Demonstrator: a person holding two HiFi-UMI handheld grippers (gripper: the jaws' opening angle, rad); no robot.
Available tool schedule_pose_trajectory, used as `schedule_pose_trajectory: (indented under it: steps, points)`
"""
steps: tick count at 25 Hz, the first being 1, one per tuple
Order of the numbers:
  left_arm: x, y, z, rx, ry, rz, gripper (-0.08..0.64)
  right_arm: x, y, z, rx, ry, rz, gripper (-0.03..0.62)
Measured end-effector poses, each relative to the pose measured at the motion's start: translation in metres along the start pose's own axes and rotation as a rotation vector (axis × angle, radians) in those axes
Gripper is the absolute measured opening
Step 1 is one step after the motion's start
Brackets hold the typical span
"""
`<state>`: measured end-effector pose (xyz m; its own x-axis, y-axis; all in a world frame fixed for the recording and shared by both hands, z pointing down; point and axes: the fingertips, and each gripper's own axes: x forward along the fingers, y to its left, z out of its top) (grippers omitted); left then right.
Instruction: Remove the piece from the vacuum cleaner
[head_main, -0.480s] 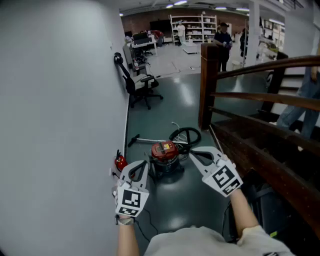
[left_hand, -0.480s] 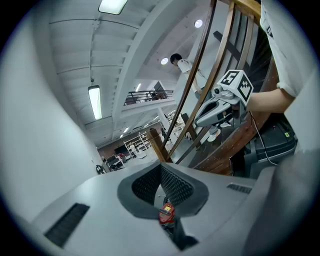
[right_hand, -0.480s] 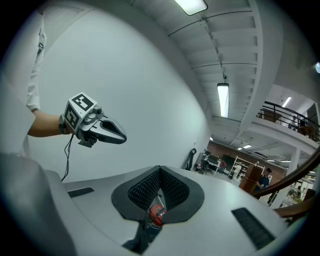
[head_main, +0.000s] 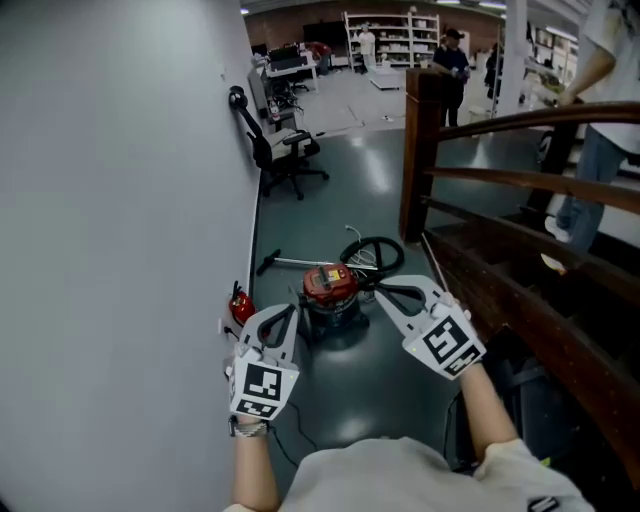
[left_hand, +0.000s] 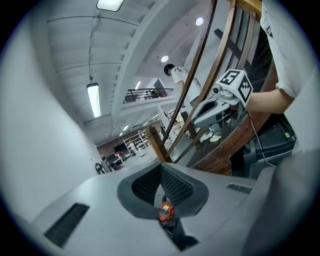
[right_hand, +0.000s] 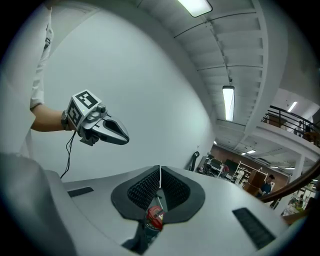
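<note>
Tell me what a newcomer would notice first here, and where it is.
The red-topped vacuum cleaner stands on the dark floor in the middle, its black hose coiled just behind. The left hand-held gripper and right hand-held gripper point toward it, both shut and empty. A white wall fills the left; a wooden railing runs along the right.

The floor (head_main: 350, 390) is hemmed in by the white wall (head_main: 120, 200) on the left and the wooden railing (head_main: 520, 180) on the right. Its middle is taken up by the vacuum cleaner (head_main: 328, 288), with the hose (head_main: 372, 240) coiled and a tube (head_main: 285, 262) laid just behind. Bare floor is left in front and along both flanks; a red extinguisher (head_main: 241, 310) is set against the wall.
</note>
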<state>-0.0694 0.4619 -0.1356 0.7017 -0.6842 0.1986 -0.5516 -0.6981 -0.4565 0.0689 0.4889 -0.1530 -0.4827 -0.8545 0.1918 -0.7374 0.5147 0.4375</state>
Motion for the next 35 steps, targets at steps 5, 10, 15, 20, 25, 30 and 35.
schedule_pose_trajectory:
  steps: [5, 10, 15, 20, 25, 30, 35]
  points:
    - [0.011, -0.012, 0.002, 0.008, 0.011, 0.003, -0.002, 0.0, -0.008, -0.009, -0.022, 0.006, 0.015, 0.031]
    - [0.029, -0.026, 0.005, 0.018, 0.034, 0.0, -0.002, -0.005, -0.02, -0.022, -0.033, 0.001, 0.034, 0.031]
    - [0.047, -0.046, 0.002, 0.046, 0.075, -0.001, -0.002, -0.011, -0.03, -0.042, -0.032, 0.003, 0.062, 0.031]
    - [0.061, -0.061, -0.012, 0.104, 0.155, -0.004, -0.002, -0.003, -0.035, -0.056, -0.029, 0.011, 0.098, 0.031]
    - [0.078, -0.057, -0.026, 0.131, 0.192, -0.013, -0.002, 0.013, -0.038, -0.07, -0.031, 0.026, 0.123, 0.031]
    - [0.11, -0.032, -0.05, 0.147, 0.208, -0.025, -0.002, 0.051, -0.053, -0.085, -0.022, 0.05, 0.121, 0.031]
    - [0.157, 0.011, -0.065, 0.18, 0.193, -0.054, -0.002, 0.106, -0.084, -0.089, -0.016, 0.068, 0.09, 0.031]
